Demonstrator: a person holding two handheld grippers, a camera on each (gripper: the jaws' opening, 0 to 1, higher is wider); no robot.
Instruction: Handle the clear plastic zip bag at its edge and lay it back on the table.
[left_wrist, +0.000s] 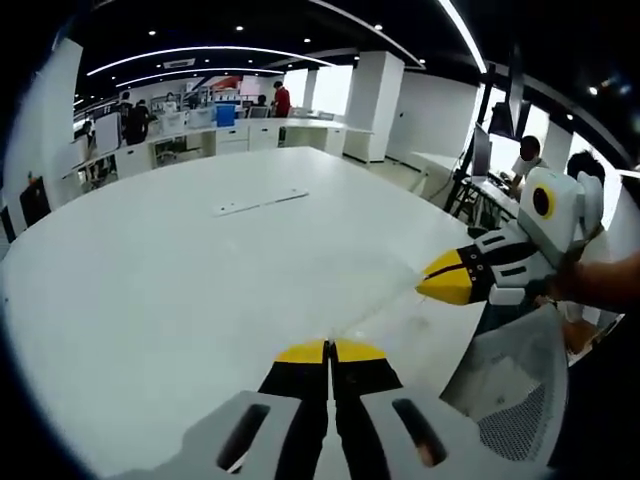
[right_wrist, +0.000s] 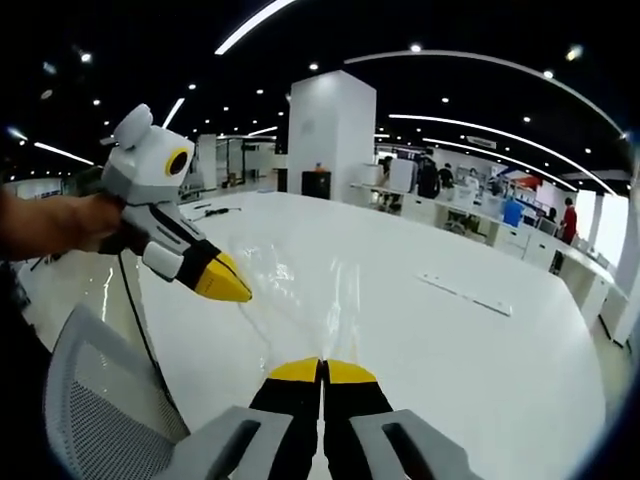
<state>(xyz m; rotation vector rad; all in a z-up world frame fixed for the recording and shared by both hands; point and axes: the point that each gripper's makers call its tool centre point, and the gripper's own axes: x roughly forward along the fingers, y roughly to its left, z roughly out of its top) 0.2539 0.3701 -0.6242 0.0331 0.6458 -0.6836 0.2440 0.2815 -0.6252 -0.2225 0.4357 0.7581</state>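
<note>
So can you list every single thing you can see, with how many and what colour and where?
clear plastic zip bag: one, see-through, stretched between the two grippers above the table
table: one, white, large, under the bag
flat strip: one, white, lying far out on the table
mesh chair: one, grey, beside the table's near edge
pillar: one, white, behind the table
desks: several, white, in the background with people
left hand-held gripper: one, yellow tips on black, jaws shut on the bag's edge
right hand-held gripper: one, yellow tips on black, jaws shut on the bag's edge
</note>
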